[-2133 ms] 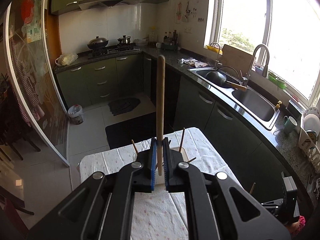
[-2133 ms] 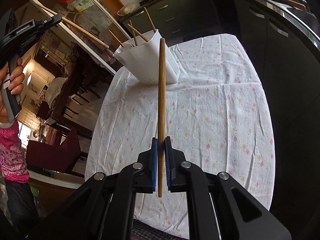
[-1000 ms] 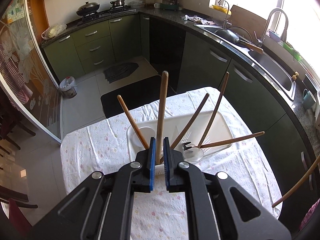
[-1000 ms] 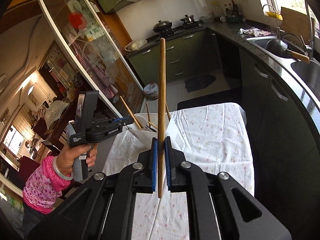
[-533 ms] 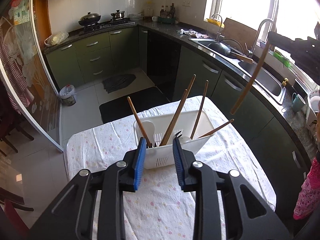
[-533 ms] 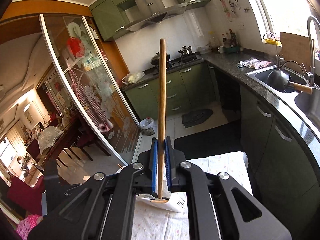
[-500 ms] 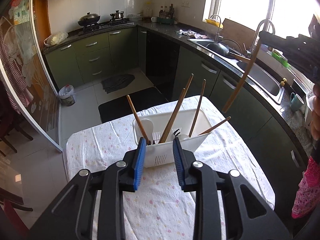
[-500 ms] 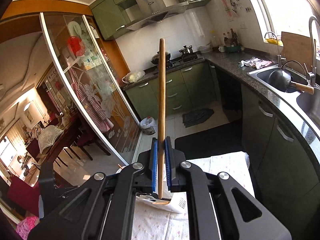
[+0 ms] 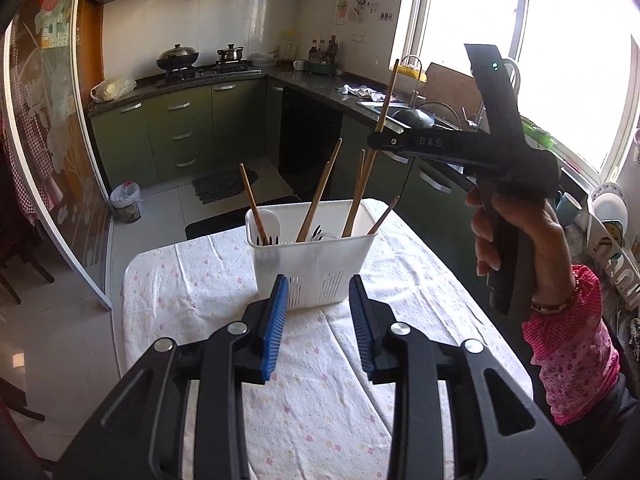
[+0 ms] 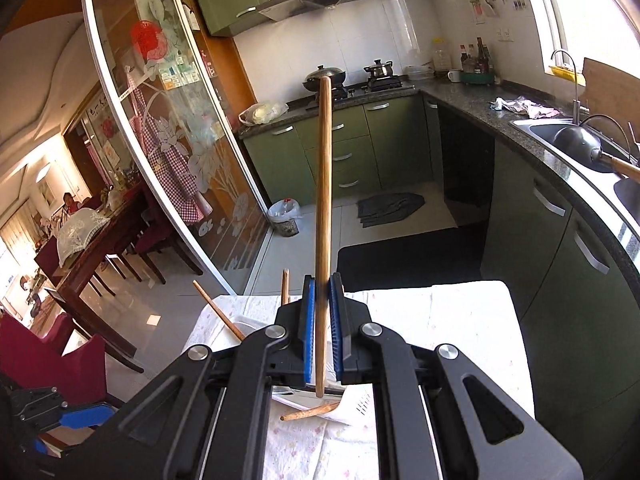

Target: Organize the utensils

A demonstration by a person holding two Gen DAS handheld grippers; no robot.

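Your left gripper (image 9: 318, 320) hangs over the flowered tablecloth (image 9: 320, 408), its blue-padded fingers (image 9: 274, 322) spread wide with nothing between them. Just beyond stands the white basket (image 9: 312, 258), holding several wooden-handled utensils (image 9: 318, 194) that lean at different angles, with a white spoon (image 9: 270, 220) at its left end. Above and right of the basket, your right hand (image 9: 516, 236) holds the right gripper (image 10: 320, 332), whose fingers are clamped on a long wooden stick (image 10: 323, 216). In the left view the stick slants down into the basket. Farther off run the green cabinets (image 9: 180, 136), then the stove with its wok (image 9: 178, 57).
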